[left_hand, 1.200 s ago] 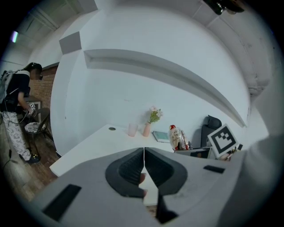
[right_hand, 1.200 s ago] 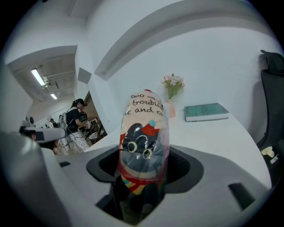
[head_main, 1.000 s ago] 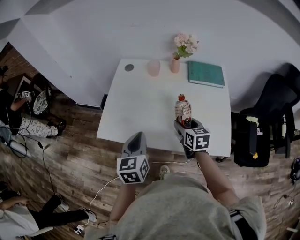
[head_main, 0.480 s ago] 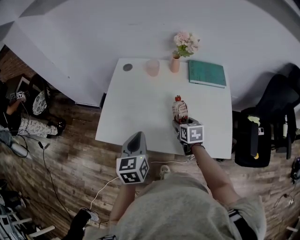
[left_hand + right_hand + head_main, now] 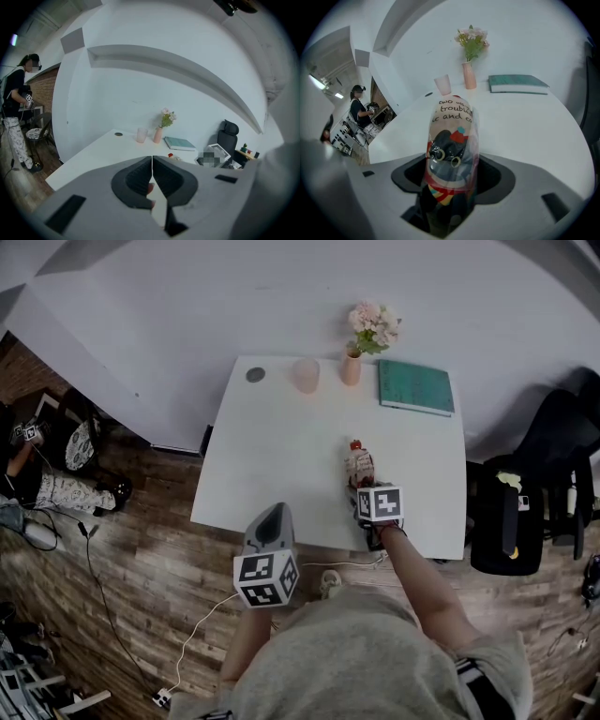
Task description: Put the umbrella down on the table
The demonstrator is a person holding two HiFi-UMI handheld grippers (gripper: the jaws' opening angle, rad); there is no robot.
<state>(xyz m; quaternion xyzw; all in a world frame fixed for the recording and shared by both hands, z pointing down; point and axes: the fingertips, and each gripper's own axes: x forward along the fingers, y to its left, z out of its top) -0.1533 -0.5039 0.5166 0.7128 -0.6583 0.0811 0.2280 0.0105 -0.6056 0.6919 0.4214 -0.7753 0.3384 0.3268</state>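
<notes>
1. One right hand-held gripper [image 5: 364, 486] [image 5: 452, 177], over the near right part of the white worktop [image 5: 272, 456]. Its jaws stand wide apart and clamp the umbrella between the dark pads.
2. One umbrella [image 5: 359, 465] [image 5: 451, 136], folded, in a clear sleeve with a cartoon print and lettering, with a red tip at the far end. It sticks out of the right jaws, tip toward the back of the worktop, above the near right area. I cannot tell whether it touches the surface.
3. One left hand-held gripper [image 5: 272, 514] [image 5: 152, 164], jaws closed together. I hold it off the near edge of the worktop, above the wooden floor [image 5: 159, 559].
4. One back row along the far edge, left to right: a dark round disc [image 5: 255, 375], a pink cup [image 5: 305, 375], a pink vase [image 5: 350, 368] holding pale flowers [image 5: 372, 329], and a green book [image 5: 414, 388] lying flat.
5. One black chair [image 5: 553, 446], just beside the right end of the worktop.
</notes>
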